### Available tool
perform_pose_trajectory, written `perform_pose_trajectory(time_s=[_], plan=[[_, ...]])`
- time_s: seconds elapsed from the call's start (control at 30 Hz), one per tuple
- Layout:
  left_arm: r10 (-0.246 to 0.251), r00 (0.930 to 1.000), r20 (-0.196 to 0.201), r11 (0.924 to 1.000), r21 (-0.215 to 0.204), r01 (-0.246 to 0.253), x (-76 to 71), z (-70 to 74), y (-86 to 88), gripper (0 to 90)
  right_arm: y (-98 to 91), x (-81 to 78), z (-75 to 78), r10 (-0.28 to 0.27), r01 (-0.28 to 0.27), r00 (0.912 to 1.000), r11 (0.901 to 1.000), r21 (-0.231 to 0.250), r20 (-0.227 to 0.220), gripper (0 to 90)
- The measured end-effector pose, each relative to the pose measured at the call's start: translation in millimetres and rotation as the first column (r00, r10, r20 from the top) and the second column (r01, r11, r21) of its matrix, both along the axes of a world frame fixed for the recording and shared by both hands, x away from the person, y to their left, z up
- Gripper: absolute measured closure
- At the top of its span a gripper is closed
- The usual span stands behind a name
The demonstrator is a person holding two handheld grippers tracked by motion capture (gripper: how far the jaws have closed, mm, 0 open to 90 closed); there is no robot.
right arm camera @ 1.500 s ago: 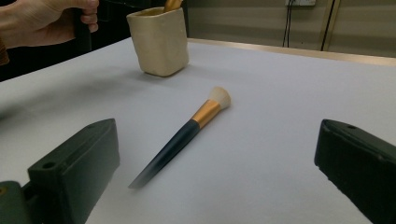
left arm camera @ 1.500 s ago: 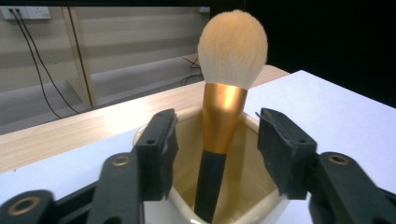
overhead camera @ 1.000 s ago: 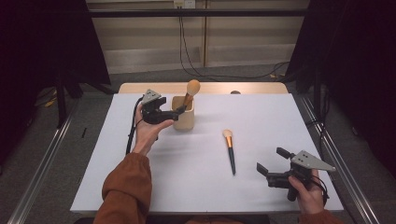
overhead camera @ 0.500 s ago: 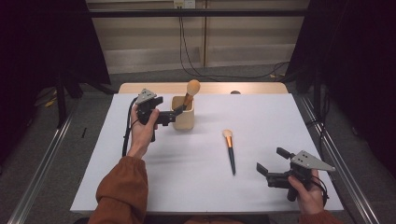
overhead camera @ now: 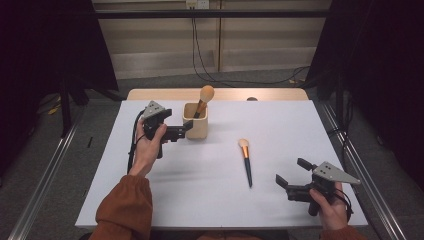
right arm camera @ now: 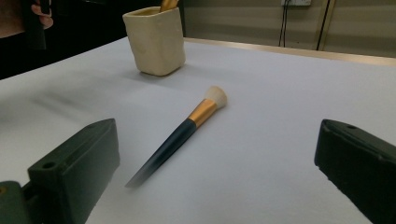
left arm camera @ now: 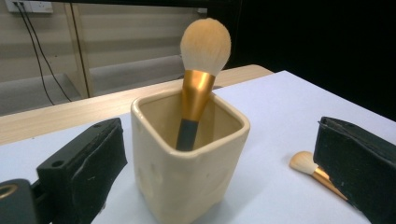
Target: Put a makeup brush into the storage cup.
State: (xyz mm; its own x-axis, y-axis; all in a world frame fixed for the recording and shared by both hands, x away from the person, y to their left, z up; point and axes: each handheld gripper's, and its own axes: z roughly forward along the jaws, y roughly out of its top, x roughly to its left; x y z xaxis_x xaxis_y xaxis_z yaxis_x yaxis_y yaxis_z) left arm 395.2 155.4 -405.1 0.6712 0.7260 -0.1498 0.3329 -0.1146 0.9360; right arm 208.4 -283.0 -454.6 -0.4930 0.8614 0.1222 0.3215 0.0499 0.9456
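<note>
High view: white table (overhead camera: 200,200) seen from above, with a cream square cup (overhead camera: 196,128) standing toward the far left-centre and a round-headed brush (overhead camera: 204,99) leaning inside it, orange-tan bristles up above the rim. Just left of the cup, left gripper (overhead camera: 186,129) held in the left hand (overhead camera: 149,145), jaws spread wide and pointing at the cup's near side, close to it but whether touching cannot be told. Well right of the cup, on bare table, second brush (overhead camera: 246,161) lying flat, pale bristle head toward the far edge, dark handle toward the person. Further right and nearer, right gripper (overhead camera: 293,172) in the right hand (overhead camera: 329,205), jaws wide apart, holding nothing, aimed toward the lying brush and apart from it. Left gripper view: cup (left arm camera: 187,163) upright between the two black jaws with clear gaps on both sides, gold ferrule and dark handle of the standing brush (left arm camera: 198,79) resting against the inner wall; lying brush (left arm camera: 310,169) partly hidden behind the right-hand jaw. Right gripper view: lying brush (right arm camera: 184,133) between the widely parted jaws and ahead of them, cup (right arm camera: 156,42) beyond it at upper left.
</note>
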Motion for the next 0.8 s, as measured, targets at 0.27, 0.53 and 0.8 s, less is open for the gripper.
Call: perform_pose_trajectory(time_s=[0.27,0.53,0.8], plan=[[0.015,0.9998,0.014,0.9999,0.009,-0.015,-14.1,-3.6,16.7,1.4,-0.1,0.0,0.0,-0.003,0.003,1.0000,1.0000,-0.001,0.001,0.0],[0.034,0.9993,0.016,0.9989,0.033,-0.034,-30.2,-4.4,27.2,2.2,0.2,-0.4,0.1,-0.003,0.003,1.0000,1.0000,-0.002,0.000,0.0],[0.039,0.9983,0.044,0.9980,0.048,-0.041,-51.0,-6.9,43.9,2.3,0.1,-0.7,0.2,-0.005,0.005,1.0000,1.0000,-0.003,0.001,0.0]])
